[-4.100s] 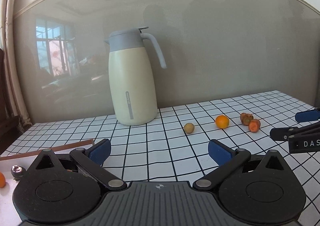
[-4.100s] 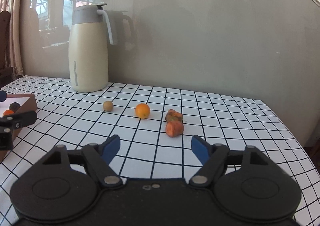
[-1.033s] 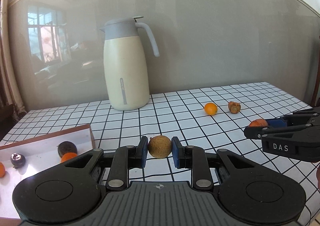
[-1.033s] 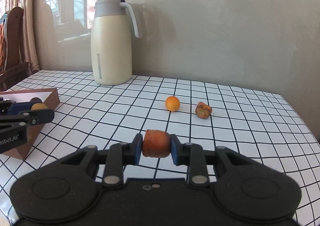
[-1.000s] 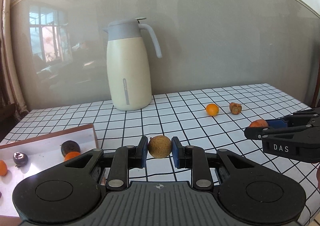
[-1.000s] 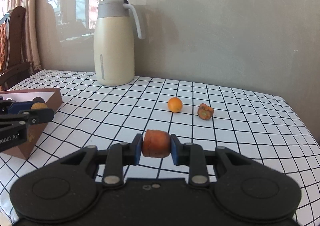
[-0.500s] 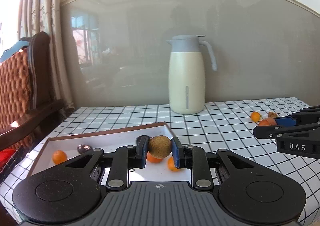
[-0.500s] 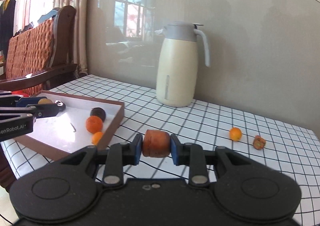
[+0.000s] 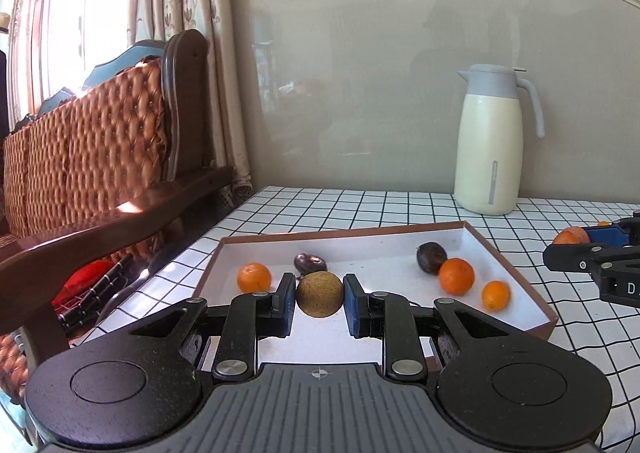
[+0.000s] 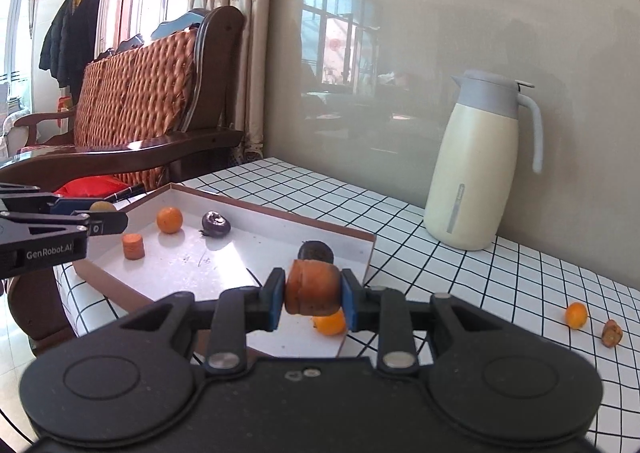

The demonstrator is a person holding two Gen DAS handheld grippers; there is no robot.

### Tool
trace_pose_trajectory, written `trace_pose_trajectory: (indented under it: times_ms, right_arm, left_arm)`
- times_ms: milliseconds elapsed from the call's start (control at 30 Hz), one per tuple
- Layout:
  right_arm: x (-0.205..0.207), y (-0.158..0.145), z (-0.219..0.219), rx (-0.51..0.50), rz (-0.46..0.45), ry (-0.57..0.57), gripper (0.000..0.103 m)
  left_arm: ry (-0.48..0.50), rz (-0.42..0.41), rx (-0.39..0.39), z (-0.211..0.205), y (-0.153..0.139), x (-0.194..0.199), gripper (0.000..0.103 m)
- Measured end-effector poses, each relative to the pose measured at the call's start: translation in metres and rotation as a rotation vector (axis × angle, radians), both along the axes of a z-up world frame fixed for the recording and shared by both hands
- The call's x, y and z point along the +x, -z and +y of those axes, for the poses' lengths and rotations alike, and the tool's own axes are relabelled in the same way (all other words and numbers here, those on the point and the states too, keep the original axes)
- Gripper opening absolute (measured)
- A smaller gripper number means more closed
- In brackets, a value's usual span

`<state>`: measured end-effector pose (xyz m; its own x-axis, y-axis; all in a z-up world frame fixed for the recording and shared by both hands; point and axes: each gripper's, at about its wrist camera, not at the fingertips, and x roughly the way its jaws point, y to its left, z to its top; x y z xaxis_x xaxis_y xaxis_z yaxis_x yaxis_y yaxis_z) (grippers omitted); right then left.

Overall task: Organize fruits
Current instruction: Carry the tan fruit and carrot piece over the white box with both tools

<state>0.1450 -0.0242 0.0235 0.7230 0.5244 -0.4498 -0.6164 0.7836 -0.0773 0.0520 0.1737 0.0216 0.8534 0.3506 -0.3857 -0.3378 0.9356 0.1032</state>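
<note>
My left gripper [image 9: 319, 296] is shut on a round brown-yellow fruit [image 9: 319, 293] and holds it over the near part of the white tray [image 9: 400, 232]. The tray holds oranges [image 9: 456, 276] and dark fruits [image 9: 431, 258]. My right gripper [image 10: 313, 292] is shut on an orange carrot chunk [image 10: 313, 292] above the tray's right edge [image 10: 368, 257]. The right gripper also shows in the left wrist view [image 9: 576, 253], right of the tray. The left gripper also shows in the right wrist view [image 10: 102, 219].
A cream thermos jug [image 9: 494, 141] stands at the back of the checked table [image 9: 360, 209]. A small orange [image 10: 576, 315] and a brownish fruit piece [image 10: 612, 332] lie on the table far right. A wooden chair [image 9: 100, 157] stands left of the table.
Both grippers have swung left with their fruit, from beside the tray to over it. The tray now fills the middle of both views and the chair has come into sight.
</note>
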Motion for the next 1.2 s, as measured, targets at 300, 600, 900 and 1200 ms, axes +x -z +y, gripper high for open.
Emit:
trace_pose_trajectory:
  times_ms: [300,600,900,1200]
  right_arm:
    - [0.01,0.003,0.025,0.023,-0.029,0.016,0.021]
    - [0.025,0.011,0.039,0.02,-0.012,0.033,0.021]
    - [0.041,0.021,0.048,-0.003,0.009,0.039,0.021]
    - [0.064,0.026,0.054,-0.007,0.029,0.051,0.021]
  left_arm:
    - [-0.06,-0.007,0.0,0.036,0.006,0.0,0.025]
    - [-0.101,0.015,-0.033,0.066,0.019,0.008,0.025]
    - [-0.099,0.018,-0.038,0.076,0.022,0.023,0.025]
    - [-0.098,0.033,-0.034,0.086,0.024,0.053,0.025]
